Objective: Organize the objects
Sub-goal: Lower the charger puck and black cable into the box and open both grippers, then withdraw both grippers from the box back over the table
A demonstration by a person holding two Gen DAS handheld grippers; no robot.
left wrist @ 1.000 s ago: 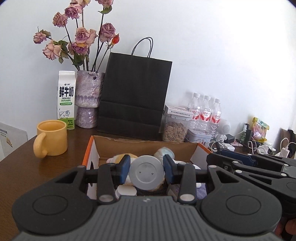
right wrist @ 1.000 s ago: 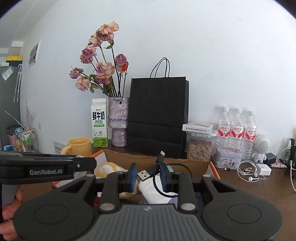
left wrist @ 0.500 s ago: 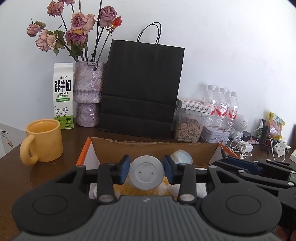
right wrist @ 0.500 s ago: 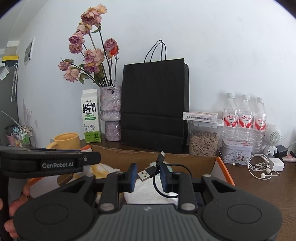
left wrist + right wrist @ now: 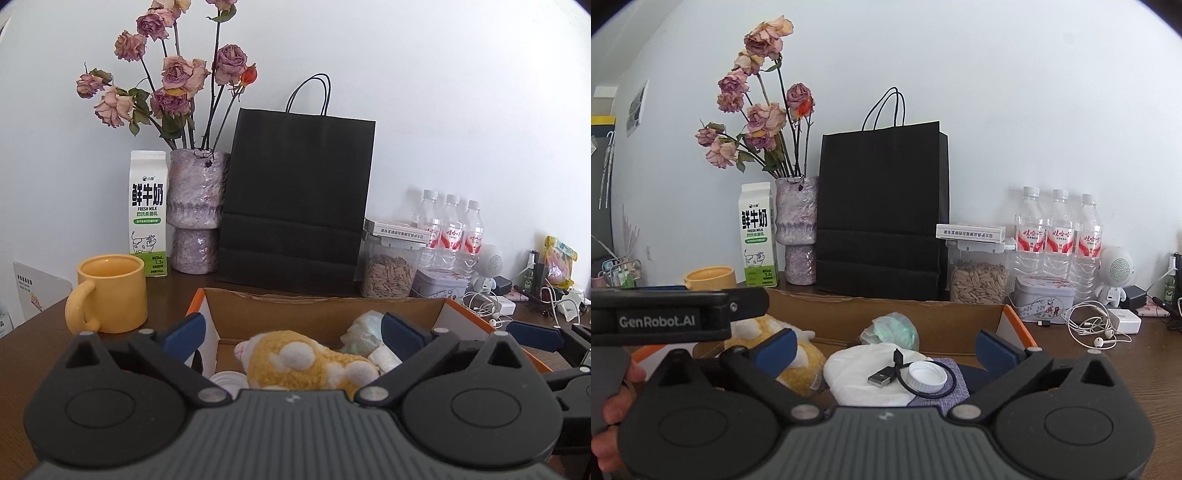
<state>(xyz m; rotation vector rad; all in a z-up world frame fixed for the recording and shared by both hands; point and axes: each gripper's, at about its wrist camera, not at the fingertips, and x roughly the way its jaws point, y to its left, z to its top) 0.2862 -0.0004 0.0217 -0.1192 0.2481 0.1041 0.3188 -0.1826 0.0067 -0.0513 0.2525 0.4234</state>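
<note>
Hovering side by side over the open cardboard box (image 5: pixel 325 306), both sets of tongs stand wide apart and empty: the left tongs (image 5: pixel 291 328) and the right tongs (image 5: pixel 886 345) have just sprung open. A second ago the left pinched a grey round lid and the right a USB cable (image 5: pixel 886 376); that cable now lies on white cloth in the box beside a white cap (image 5: pixel 928 376). A yellow plush toy (image 5: pixel 310 360) also lies inside. Bare bench (image 5: pixel 1137 369) shows right of the box; a yellow mug (image 5: pixel 110 291) sits just left

Black paper bag (image 5: pixel 299 192) beside vase of roses (image 5: pixel 194 206).
</note>
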